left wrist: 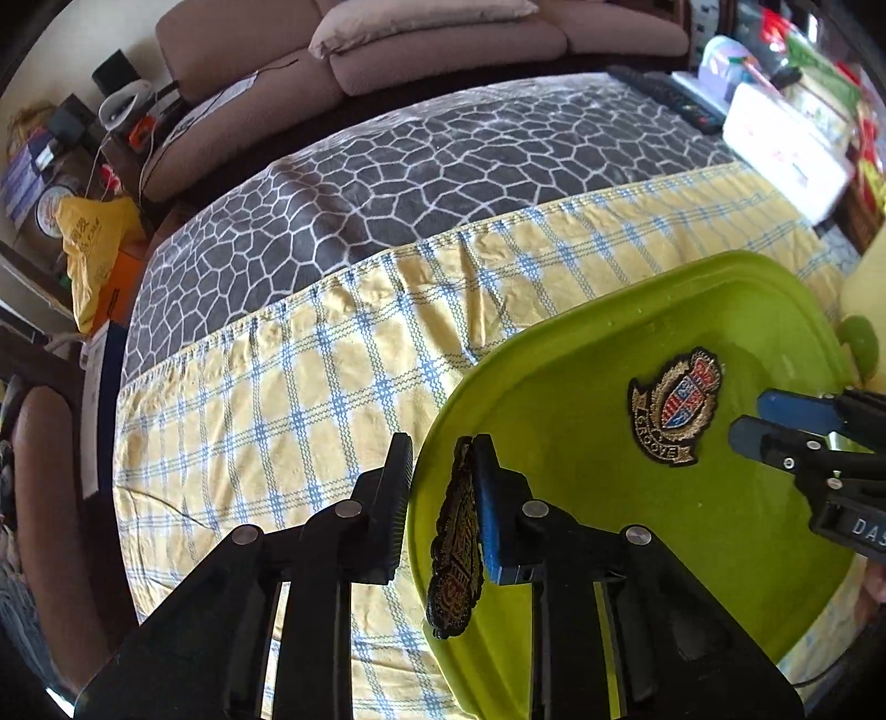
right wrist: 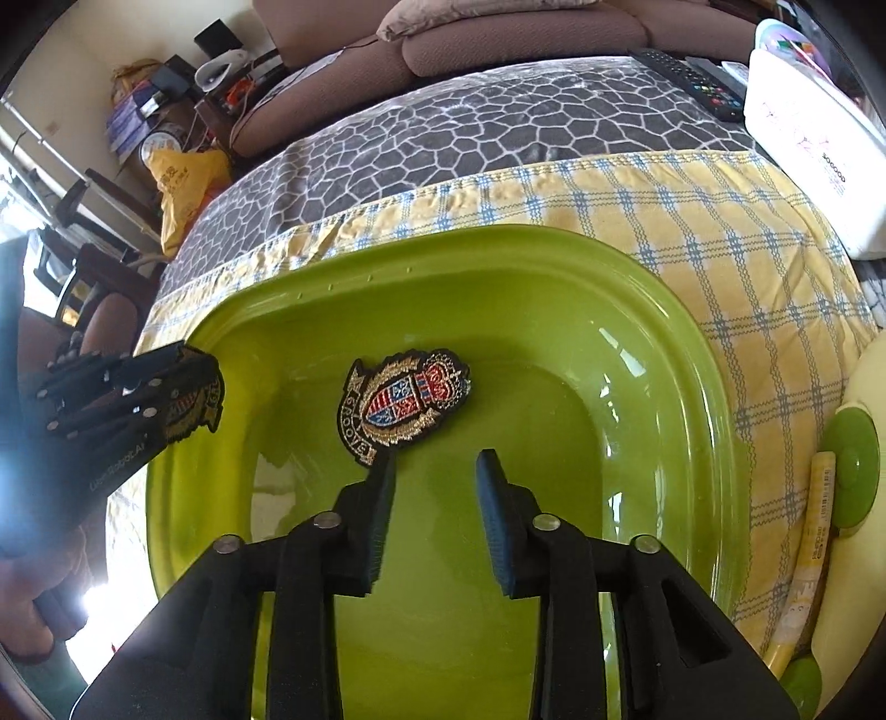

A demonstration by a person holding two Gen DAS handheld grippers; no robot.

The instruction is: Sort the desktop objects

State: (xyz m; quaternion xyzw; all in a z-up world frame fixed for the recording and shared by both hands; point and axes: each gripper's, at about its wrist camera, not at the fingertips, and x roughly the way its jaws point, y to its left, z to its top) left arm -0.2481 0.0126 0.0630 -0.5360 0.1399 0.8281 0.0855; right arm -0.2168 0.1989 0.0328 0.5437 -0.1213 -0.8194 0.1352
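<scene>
Yellow checked cloth is covering the near part of the table, with a grey crackle-patterned cover running to the far edge; a brown sofa is standing beyond it. A green plastic basin is sitting on the cloth. One embroidered crest patch is lying flat on the basin floor, just beyond the right gripper, whose fingers are standing apart with nothing between them. The left gripper, over the basin's left rim, is holding a second crest patch edge-on against its right finger; whether both fingers are pressing on it cannot be told.
</scene>
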